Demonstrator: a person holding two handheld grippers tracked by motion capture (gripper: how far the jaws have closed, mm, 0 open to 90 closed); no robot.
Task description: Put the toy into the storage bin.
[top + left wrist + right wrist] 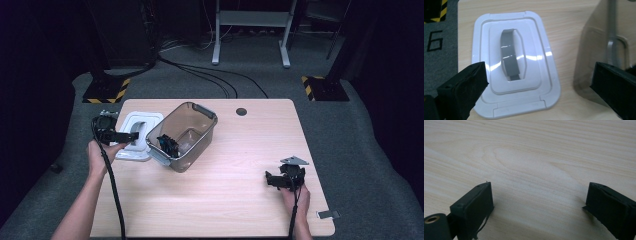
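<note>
White lid lies flat at the table's left edge, touching the clear storage bin. Looks light, rigid, glossy-slick; I'd grab its grey handle. My left gripper hovers above, jaws wide. Right gripper idle near-right, jaws wide, empty.

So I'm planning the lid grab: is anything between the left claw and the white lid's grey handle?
Nothing visible. The left claw hangs open over the white lid, the grey handle bare between its jaws; the bin sits beside.

Overhead light brightens the table against dark surroundings, with glare streaking the slightly soft white lid.
</note>
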